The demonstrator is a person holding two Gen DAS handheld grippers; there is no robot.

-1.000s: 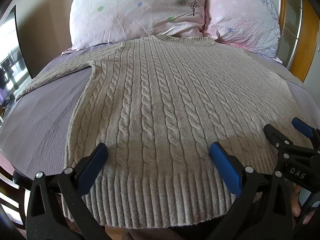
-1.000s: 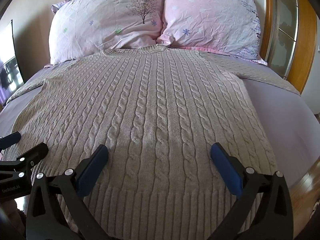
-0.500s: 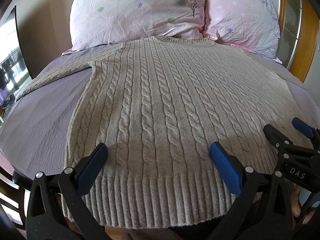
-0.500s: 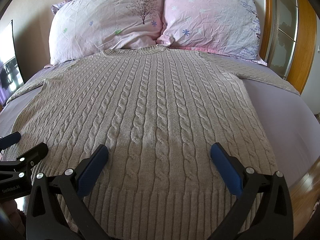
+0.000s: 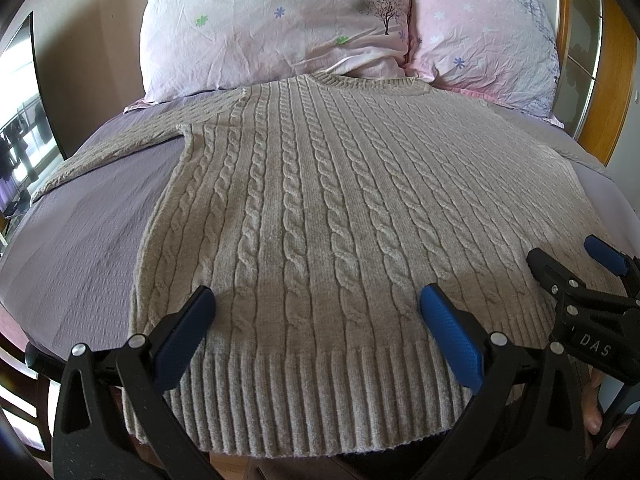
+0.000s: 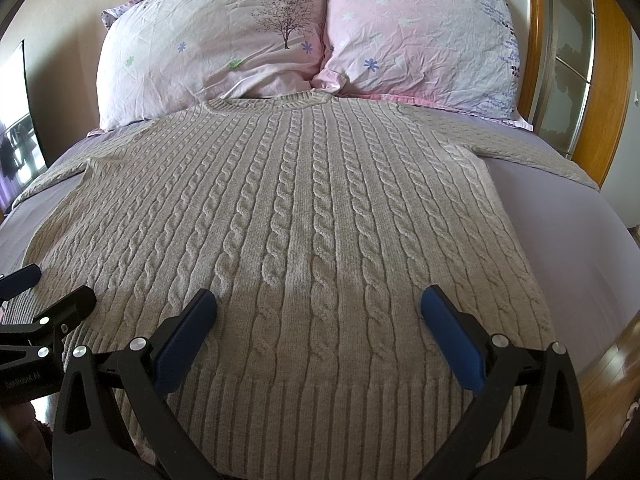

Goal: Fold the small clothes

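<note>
Nearest, the left gripper (image 5: 316, 334) hangs over the ribbed hem of the sweater (image 5: 344, 208), its blue-padded fingers (image 5: 450, 334) spread wide and holding nothing. Just to its right, the right gripper (image 6: 318, 336) hovers over the same hem, also spread wide with nothing between the fingers. The grey cable-knit sweater lies flat, face up, on the lilac bedsheet (image 5: 80, 232), sleeves stretched out to both sides. Its collar reaches two pink pillows (image 6: 224, 52) at the headboard (image 6: 612, 80).
</note>
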